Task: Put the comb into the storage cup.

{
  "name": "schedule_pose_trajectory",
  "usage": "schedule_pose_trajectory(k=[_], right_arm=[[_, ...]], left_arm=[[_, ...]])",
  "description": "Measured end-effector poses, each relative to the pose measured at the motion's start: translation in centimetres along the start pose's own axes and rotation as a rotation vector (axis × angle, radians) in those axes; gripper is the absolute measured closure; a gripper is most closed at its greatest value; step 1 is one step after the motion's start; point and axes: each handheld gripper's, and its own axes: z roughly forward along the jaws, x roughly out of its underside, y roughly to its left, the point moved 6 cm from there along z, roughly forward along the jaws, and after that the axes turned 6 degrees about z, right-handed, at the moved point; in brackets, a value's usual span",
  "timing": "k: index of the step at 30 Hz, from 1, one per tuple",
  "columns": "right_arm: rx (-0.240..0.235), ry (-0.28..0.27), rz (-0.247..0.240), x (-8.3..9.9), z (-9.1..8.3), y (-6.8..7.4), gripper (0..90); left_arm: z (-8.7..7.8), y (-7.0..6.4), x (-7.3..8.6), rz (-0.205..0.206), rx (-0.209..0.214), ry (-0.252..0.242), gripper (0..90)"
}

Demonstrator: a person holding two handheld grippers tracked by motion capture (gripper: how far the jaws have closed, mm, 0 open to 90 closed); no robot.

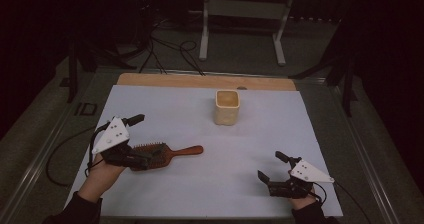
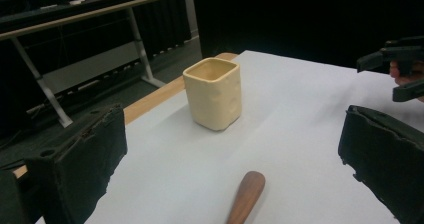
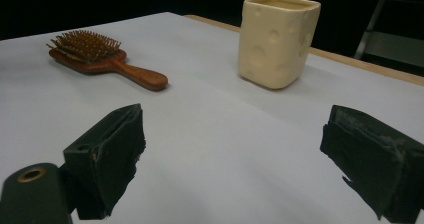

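While the hairbrush (image 1: 160,154) lay bristles-up at the near left of the white sheet (image 1: 200,184), handle pointing toward the table's middle, I had my left gripper (image 1: 142,140) poised over its head with the jaws spread wide and nothing between them. From the left gripper view, only the rounded tip of the wooden handle (image 2: 246,196) showed between my two black jaws, so I judged the closing line sat well back over the paddle. To do this step well, I judged I should lower squarely, straddle the brush across its narrow width near the neck, and close on the wood rather than on the bristles, which would give and let it roll. The brush was reddish-brown wood, oval-headed, with dense upright pins (image 3: 86,43) and a smooth tapered handle. Beyond it, well apart, stood a cream square cup (image 1: 227,106), upright, dimpled on its sides. My right gripper (image 1: 274,168) hovered near the right front edge, likewise wide open and empty.
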Motion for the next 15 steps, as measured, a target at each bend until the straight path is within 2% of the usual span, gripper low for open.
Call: schedule_pose_trajectory(k=[2, 3, 4, 5, 7, 10, 15], right_arm=[[-0.003, -0.003, 0.0, 0.0, 0.0, 0.0, 9.3], [-0.003, -0.003, 0.0, 0.0, 0.0, 0.0, 9.2], [-0.005, -0.001, 0.002, 0.0, 0.0, 0.0, 9.2], [-0.004, -0.001, -0.001, 0.0, 0.0, 0.0, 9.2], [-0.005, -0.004, 0.003, 0.0, 0.0, 0.0, 9.3], [-0.008, -0.002, -0.002, 0.0, 0.0, 0.0, 9.3], [-0.007, 0.0, -0.001, 0.0, 0.1, 0.0, 9.3]], left_arm=[[0.5, 0.1, -0.2, -0.022, 0.01, 0.006, 0.1], [0.5, 0.1, -0.2, -0.022, 0.01, 0.006, 0.0], [1.0, -0.1, -0.4, -0.019, 0.035, 0.001, 0.0], [1.3, -0.1, -0.5, -0.016, 0.031, -0.002, 0.0], [2.0, -0.2, -0.6, -0.026, 0.053, 0.006, 0.0], [3.1, -0.6, -0.7, -0.018, 0.083, 0.019, 0.1], [5.3, -1.3, -0.6, -0.024, 0.114, 0.044, 0.2]])
